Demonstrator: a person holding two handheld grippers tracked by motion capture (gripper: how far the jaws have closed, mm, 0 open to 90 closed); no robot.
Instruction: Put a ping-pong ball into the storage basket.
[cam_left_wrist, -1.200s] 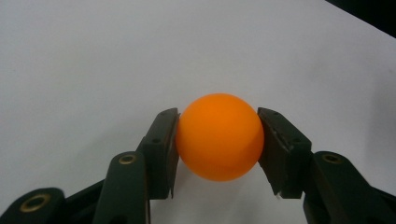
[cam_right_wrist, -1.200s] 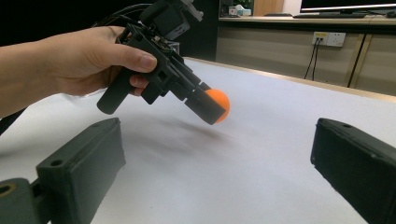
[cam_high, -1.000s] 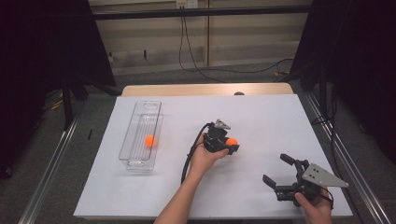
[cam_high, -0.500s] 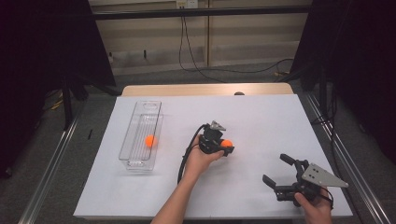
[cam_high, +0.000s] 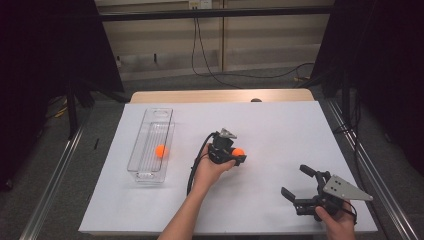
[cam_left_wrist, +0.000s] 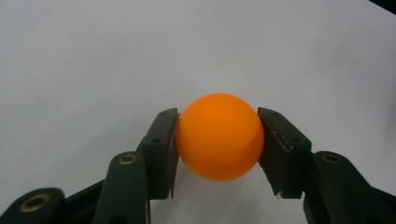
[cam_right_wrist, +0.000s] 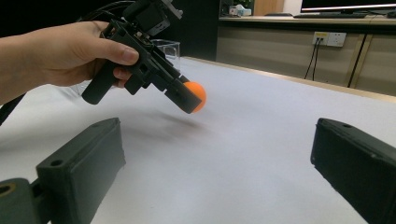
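An orange ball (cam_left_wrist: 219, 137) sits clamped between the two black pads of my left gripper (cam_left_wrist: 218, 140), which is shut on it. From above, this gripper (cam_high: 239, 155) is near the middle of the white table, and the ball (cam_high: 238, 152) shows at its tip. The right gripper view shows the ball (cam_right_wrist: 198, 97) held a little above the surface, with a shadow under it. My right gripper (cam_high: 293, 180) rests at the front right, jaws open with nothing between them. A second orange ball (cam_high: 160, 151) lies inside a clear plastic tray (cam_high: 150, 174) at the left.
The white sheet (cam_high: 290, 125) covers the table, with bare room between the two grippers and behind them. A black cable (cam_high: 192, 172) trails from the left gripper along the forearm. Metal rails run down both sides of the table.
My left gripper has drifted slightly to the left with the orange ball still in it. The right gripper has stayed where it was.
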